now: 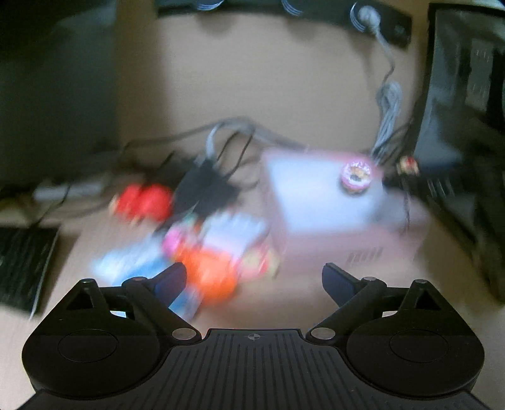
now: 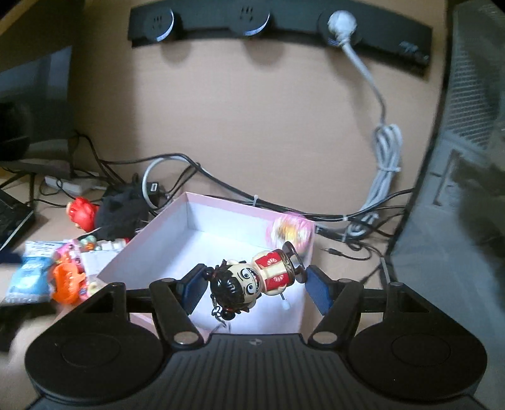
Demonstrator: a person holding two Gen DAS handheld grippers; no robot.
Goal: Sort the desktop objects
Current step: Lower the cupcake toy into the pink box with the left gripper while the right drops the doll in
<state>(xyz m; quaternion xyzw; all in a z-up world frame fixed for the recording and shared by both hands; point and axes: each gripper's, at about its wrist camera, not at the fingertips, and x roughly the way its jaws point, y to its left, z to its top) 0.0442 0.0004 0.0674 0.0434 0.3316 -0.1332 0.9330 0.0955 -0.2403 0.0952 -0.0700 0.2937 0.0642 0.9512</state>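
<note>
A pink box with a white inside [image 2: 221, 239] stands on the desk; it also shows blurred in the left wrist view [image 1: 322, 202]. My right gripper [image 2: 255, 284] is shut on a small doll figure [image 2: 252, 280] with black hair and a red-and-cream body, held sideways over the box. A pink round toy [image 2: 292, 233] sits at the box's far right corner, also in the left wrist view [image 1: 356, 175]. My left gripper [image 1: 254, 277] is open and empty above the desk, near a pile with an orange toy [image 1: 210, 279] and blue packets [image 1: 132, 265].
A red toy [image 2: 82, 213], a black cloth [image 2: 121, 208] and tangled cables [image 2: 315, 214] lie behind the box. A keyboard [image 1: 22, 265] is at the left. A dark computer case [image 2: 457, 189] stands at the right. A black socket strip [image 2: 277, 23] is on the wall.
</note>
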